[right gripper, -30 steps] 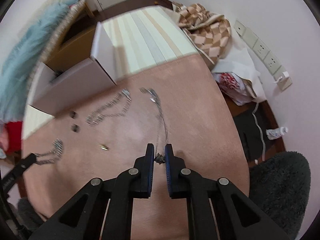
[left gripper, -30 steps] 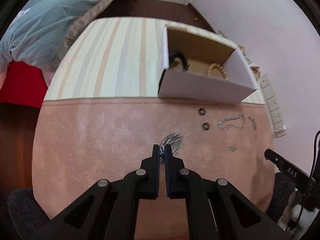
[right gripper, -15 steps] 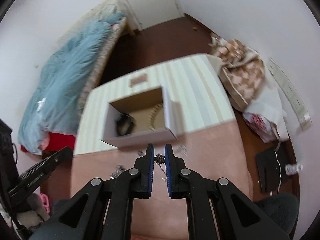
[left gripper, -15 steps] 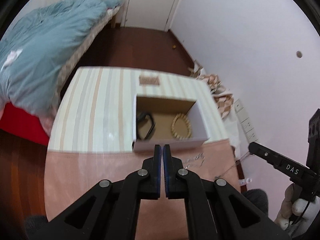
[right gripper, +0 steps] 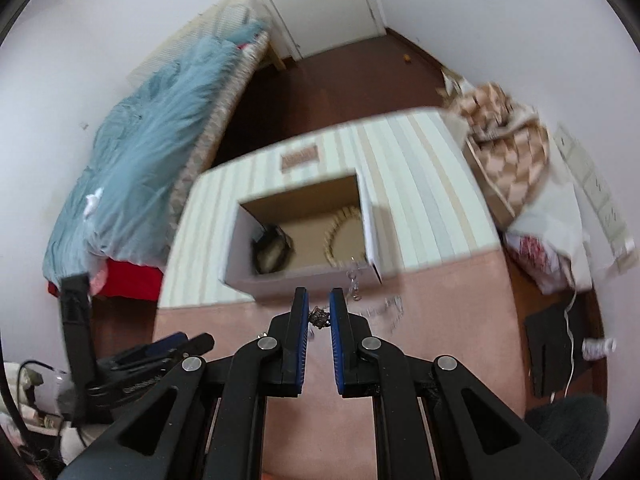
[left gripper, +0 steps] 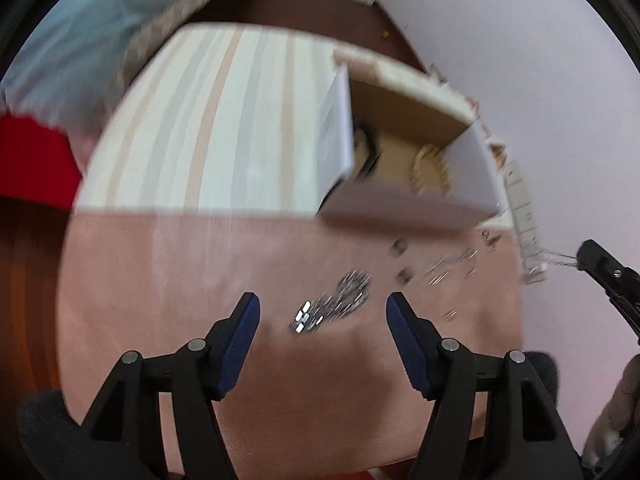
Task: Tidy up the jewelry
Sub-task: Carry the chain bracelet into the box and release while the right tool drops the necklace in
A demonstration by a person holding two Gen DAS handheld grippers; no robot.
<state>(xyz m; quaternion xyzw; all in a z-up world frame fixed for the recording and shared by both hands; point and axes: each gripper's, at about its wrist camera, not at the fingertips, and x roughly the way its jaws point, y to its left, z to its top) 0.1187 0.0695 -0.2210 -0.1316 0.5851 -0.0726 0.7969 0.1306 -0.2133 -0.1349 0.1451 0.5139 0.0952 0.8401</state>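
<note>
Bedroom setup, pink tabletop (left gripper: 168, 280) with a striped cloth behind it. Our thin chain (right gripper: 352, 280) is pinched at one end in the right gripper (right gripper: 319, 317), jaws nearly closed, dangling at the front wall of the cardboard box (right gripper: 296, 280). Next we'd carry it over the rim and let go. Left gripper (left gripper: 322, 312) hovers low, jaws wide, over the silver chain pile (left gripper: 336, 308).

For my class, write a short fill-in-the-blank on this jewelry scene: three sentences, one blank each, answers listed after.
1. The left claw is wide ____ above a silver chain on the pink cloth.
2. The right claw is shut on a thin ____.
3. The beaded bracelet lies inside the cardboard ____.

Missing words: open; chain; box
</note>
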